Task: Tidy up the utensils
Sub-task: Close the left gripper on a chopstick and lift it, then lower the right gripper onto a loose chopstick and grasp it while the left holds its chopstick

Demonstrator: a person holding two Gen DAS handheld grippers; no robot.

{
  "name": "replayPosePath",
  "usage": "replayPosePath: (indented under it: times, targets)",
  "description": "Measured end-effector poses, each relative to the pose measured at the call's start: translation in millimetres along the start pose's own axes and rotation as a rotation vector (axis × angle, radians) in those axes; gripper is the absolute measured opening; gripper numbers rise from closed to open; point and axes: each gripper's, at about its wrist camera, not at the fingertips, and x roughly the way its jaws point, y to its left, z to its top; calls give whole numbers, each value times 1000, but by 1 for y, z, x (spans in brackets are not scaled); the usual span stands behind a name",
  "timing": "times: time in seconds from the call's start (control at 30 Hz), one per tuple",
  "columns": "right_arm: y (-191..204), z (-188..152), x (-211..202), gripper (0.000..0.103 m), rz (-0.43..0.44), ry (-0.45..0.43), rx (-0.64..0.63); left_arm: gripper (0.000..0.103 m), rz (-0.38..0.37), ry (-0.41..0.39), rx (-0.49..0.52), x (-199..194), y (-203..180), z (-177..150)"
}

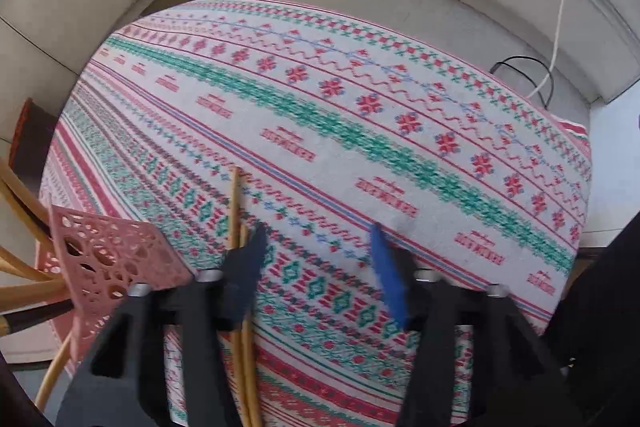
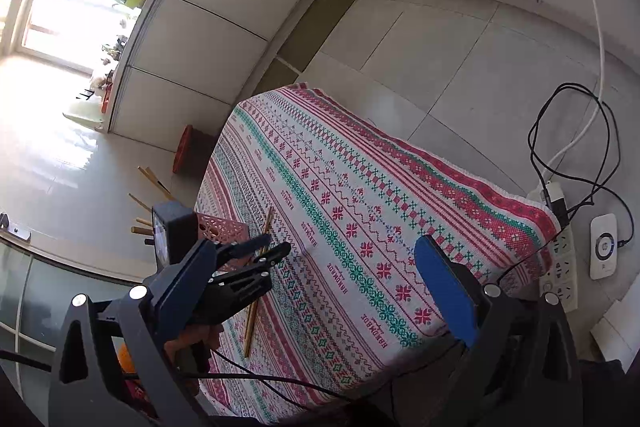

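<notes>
A pair of wooden chopsticks (image 1: 236,211) lies on the patterned tablecloth (image 1: 360,147), and its near part runs under my left gripper's left finger. My left gripper (image 1: 318,233) points steeply down over the cloth, open, with only cloth between its blue pads. The right wrist view shows this left gripper (image 2: 276,244) just above the chopsticks (image 2: 256,303), its jaws apart. A pink perforated basket (image 1: 108,259) stands at the cloth's left edge with several wooden utensils (image 1: 24,195) sticking out. My right gripper (image 2: 316,243) hangs open over the cloth (image 2: 360,227), holding nothing.
A red stool (image 2: 184,151) stands on the floor beyond the table's left corner. To the right of the table a power strip (image 2: 556,247), a white device (image 2: 604,251) and black and white cables (image 2: 568,131) lie on the floor. A hand (image 2: 192,343) holds the left gripper.
</notes>
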Motion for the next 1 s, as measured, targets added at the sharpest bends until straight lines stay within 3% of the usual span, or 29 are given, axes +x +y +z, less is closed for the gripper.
replayPosePath:
  times: [0.07, 0.23, 0.37, 0.5, 0.67, 0.73, 0.87, 0.97, 1.0]
  targets:
    - [1, 0, 1, 96, 8, 6, -4, 72, 43, -2, -4, -1, 10, 2]
    - [-5, 3, 3, 96, 37, 24, 30, 72, 54, 75, 30, 12, 23, 19]
    - [-16, 7, 5, 96, 84, 54, 95, 71, 51, 145, -3, 34, 30, 29]
    - [-19, 9, 3, 96, 97, 46, 116, 71, 16, 218, -24, 47, 36, 34]
    - [-19, 9, 6, 96, 105, 70, 124, 68, -61, 228, -86, 54, 52, 38]
    - [-18, 9, 4, 96, 99, 56, 119, 53, -155, 240, -136, 58, 65, 38]
    - [-19, 9, 7, 96, 93, 68, 124, 47, -168, 246, -130, 60, 71, 37]
    - [-20, 9, 6, 96, 84, 62, 124, 26, -157, 240, -74, 48, 43, 36]
    - [-19, 9, 5, 96, 77, 54, 119, 14, -150, 239, -37, 45, 33, 34]
